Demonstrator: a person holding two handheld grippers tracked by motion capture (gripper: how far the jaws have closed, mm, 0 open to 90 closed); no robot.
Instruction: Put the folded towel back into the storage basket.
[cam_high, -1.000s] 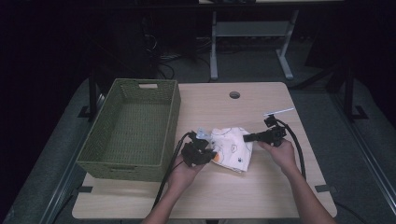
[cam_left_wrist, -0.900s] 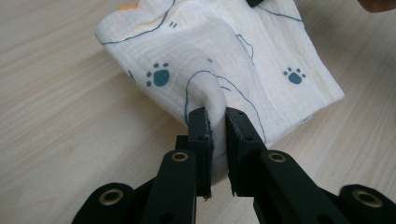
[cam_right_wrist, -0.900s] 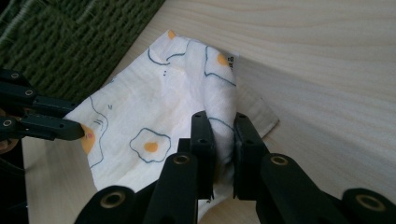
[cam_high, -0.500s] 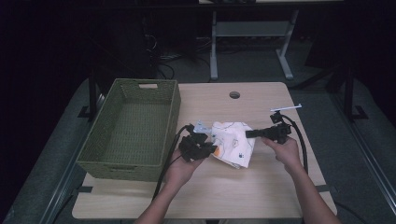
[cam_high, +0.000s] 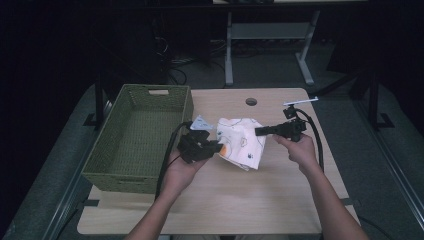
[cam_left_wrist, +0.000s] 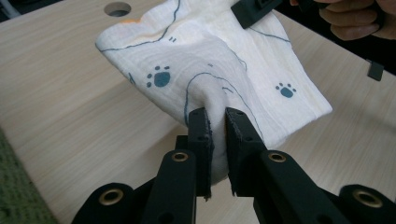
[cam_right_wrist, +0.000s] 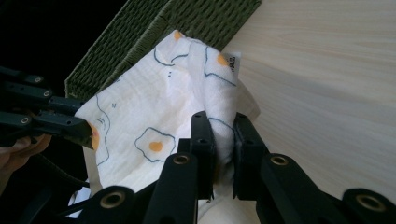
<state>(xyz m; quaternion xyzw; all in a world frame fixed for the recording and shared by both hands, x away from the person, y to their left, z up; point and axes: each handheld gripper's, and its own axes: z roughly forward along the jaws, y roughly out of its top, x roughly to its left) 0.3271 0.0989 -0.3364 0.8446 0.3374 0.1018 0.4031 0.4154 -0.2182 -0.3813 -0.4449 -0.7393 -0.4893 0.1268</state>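
Left tool (cam_left_wrist: 217, 122) and right tool (cam_right_wrist: 224, 127) each pinch the cloth (cam_high: 242, 140)

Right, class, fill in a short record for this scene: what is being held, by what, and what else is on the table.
held item: cloth, white with egg and paw prints
left hand-held gripper: shut on a fold of the cloth
right hand-held gripper: shut on another fold
basket: green, woven, left of the cloth
table: pale wood, round hole at the far edge
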